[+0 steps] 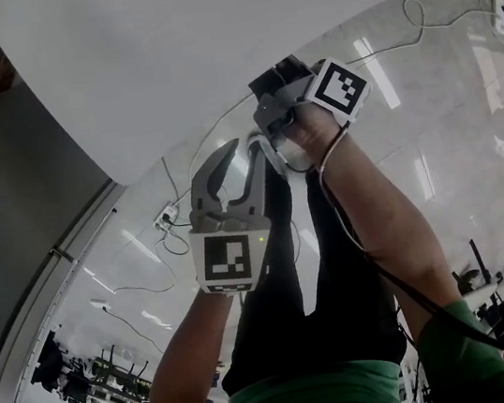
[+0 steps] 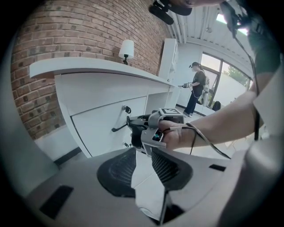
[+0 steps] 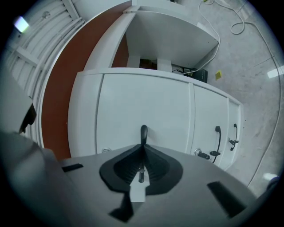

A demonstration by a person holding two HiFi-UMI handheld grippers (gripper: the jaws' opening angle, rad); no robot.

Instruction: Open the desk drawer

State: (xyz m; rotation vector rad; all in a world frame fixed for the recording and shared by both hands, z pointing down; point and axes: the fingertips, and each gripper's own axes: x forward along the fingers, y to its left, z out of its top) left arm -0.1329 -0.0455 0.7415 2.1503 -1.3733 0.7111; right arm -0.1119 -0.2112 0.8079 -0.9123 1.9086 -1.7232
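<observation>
The white desk [image 1: 206, 32] fills the top of the head view. My right gripper [image 1: 274, 88] reaches in under its front edge. In the right gripper view the right gripper [image 3: 142, 153] is shut on the black drawer handle [image 3: 143, 131], which stands out from the white drawer front [image 3: 146, 104]. The left gripper view shows the same grip from the side: the handle [image 2: 117, 129] runs from the drawer front [image 2: 100, 122] into the right gripper [image 2: 133, 126]. My left gripper [image 1: 235, 156] hangs open and holds nothing, a little back from the desk [image 2: 143, 153].
Two more black handles [image 3: 218, 137] [image 3: 235, 131] sit on the neighbouring desk fronts. A lamp [image 2: 127, 48] stands on the desk against the brick wall. Cables and a power strip [image 1: 165, 217] lie on the floor. A person [image 2: 196, 86] stands far off by the window.
</observation>
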